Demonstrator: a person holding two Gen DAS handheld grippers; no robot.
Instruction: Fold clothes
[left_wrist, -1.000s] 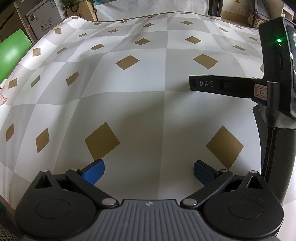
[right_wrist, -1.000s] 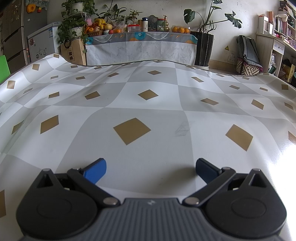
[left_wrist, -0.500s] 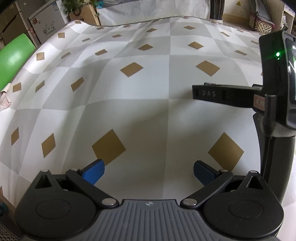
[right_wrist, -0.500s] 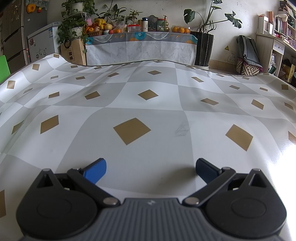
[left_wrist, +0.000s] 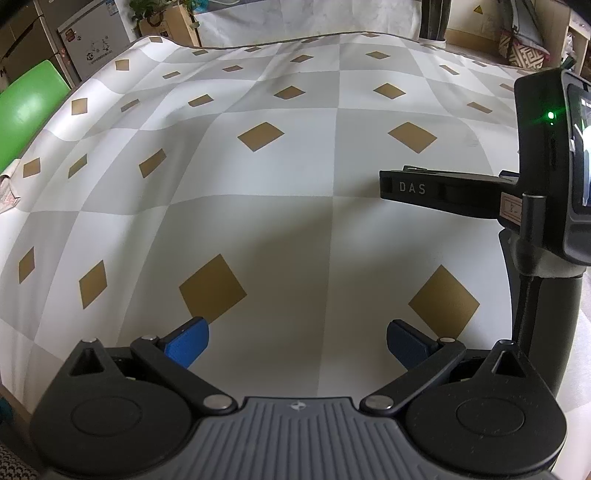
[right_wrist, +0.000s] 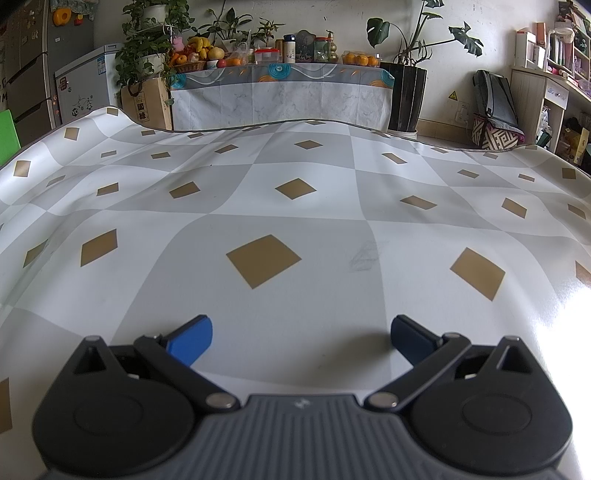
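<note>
clothes aren't in either view; possibly off-frame. your left gripper (left_wrist: 297, 341) and right gripper (right_wrist: 301, 338) hang spread wide, empty, over the tablecloth (right_wrist: 295, 221); fetching a garment comes first.

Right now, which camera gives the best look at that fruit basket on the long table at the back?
The right wrist view. The fruit basket sits in plain sight on the side table against the wall, beside jars and plants. The left wrist view points down at the checkered tablecloth, and the basket falls outside it.
</note>
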